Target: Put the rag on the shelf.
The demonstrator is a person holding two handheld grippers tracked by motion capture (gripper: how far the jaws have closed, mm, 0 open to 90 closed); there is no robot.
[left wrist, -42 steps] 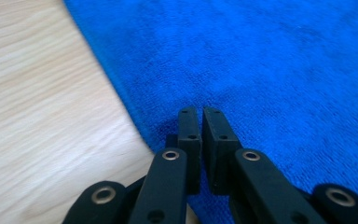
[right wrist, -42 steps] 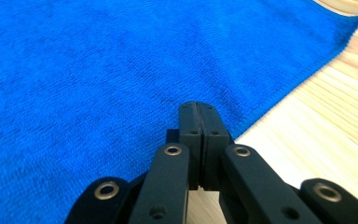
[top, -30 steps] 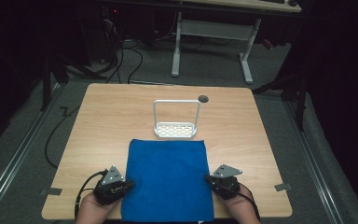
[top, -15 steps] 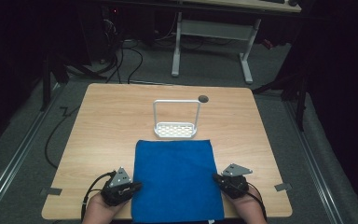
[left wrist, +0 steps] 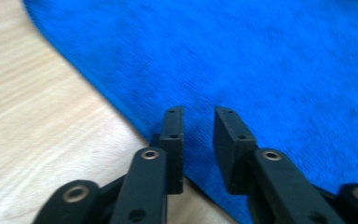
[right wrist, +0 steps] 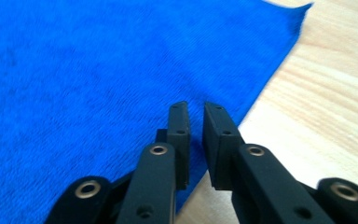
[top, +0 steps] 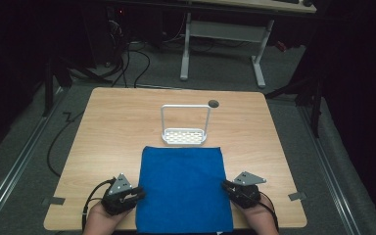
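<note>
With the blue cloth [top: 183, 188] lying flat on the tabletop [top: 117, 122] between the left tongs [left wrist: 198, 135] and right tongs [right wrist: 195, 133], both slightly apart astride its side edges, an uneven closure could catch one edge only and drag the cloth askew.

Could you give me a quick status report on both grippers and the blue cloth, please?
Left hand-held gripper and right hand-held gripper open at opposite cloth edges. Blue cloth flat, ungripped. White rack beyond, clear.
</note>
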